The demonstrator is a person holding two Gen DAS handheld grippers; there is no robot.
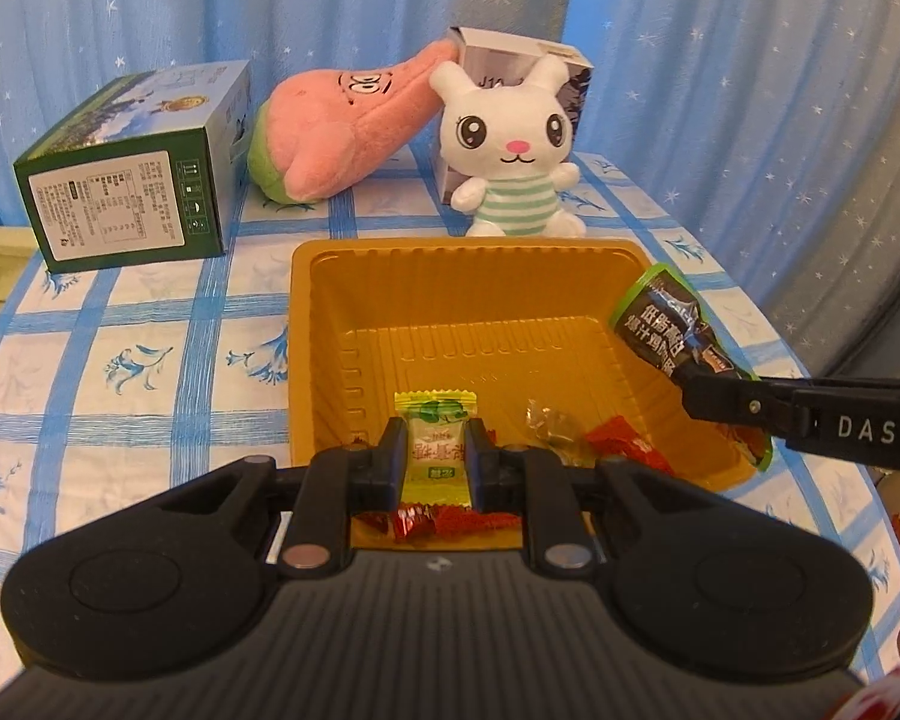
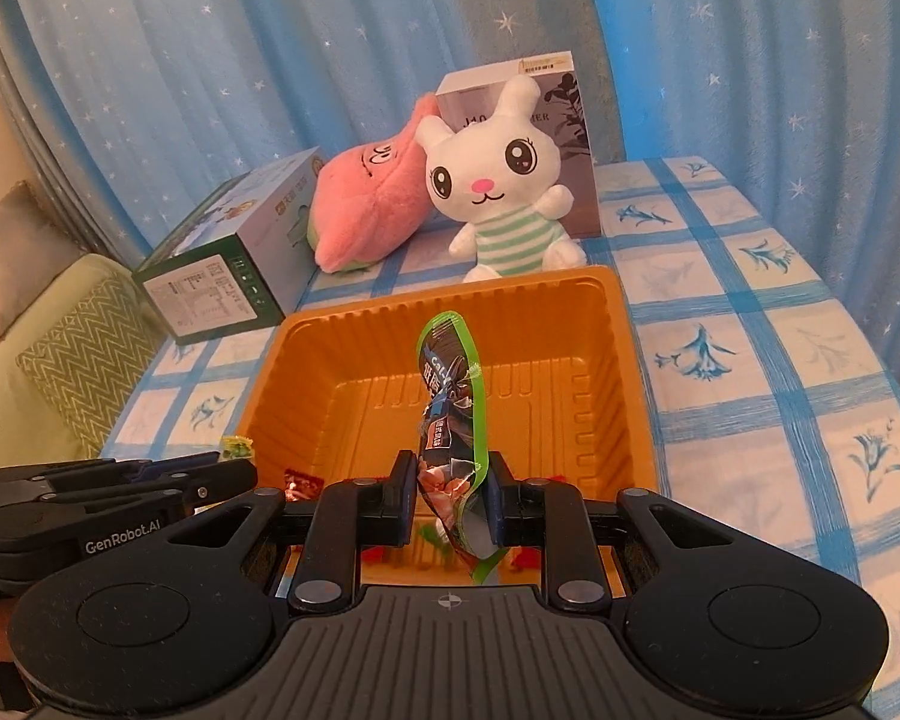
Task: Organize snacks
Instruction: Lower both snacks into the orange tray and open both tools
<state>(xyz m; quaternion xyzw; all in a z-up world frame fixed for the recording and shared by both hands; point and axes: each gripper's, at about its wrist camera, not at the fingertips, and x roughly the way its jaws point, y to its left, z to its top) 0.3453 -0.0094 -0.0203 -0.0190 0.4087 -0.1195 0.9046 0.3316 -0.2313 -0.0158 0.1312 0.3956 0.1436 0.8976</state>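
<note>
At the bottom centre of the left wrist view, the left gripper (image 1: 435, 459) has its jaws nearly together, clamped on a yellow-green candy (image 1: 435, 450) whose long axis runs straight ahead along the fingers, its crimped end pointing toward the top of the frame. It hangs over the near part of the golden tray (image 1: 330, 324), where red wrappers (image 1: 621, 447) and a clear-wrapped sweet (image 1: 549, 423) lie on the floor. At the bottom centre of the right wrist view, the right gripper (image 2: 450, 501) is closed nearly as far on a dark pouch with a green edge (image 2: 450, 396); the pouch stands on edge between the pads, its long axis rising up the frame and leaning slightly left, its free end over the tray's middle. Seen from the left wrist, at the right of the frame, the same pouch slants up and to the left from that gripper over the tray's right rim. Beyond the tray on the blue checked tablecloth (image 1: 150, 360) sit a white rabbit plush (image 1: 513, 156), a pink plush (image 1: 342, 132), a green box (image 1: 138, 174) lying on its side at the upper left, and a white box (image 2: 576, 138) behind the rabbit.
</note>
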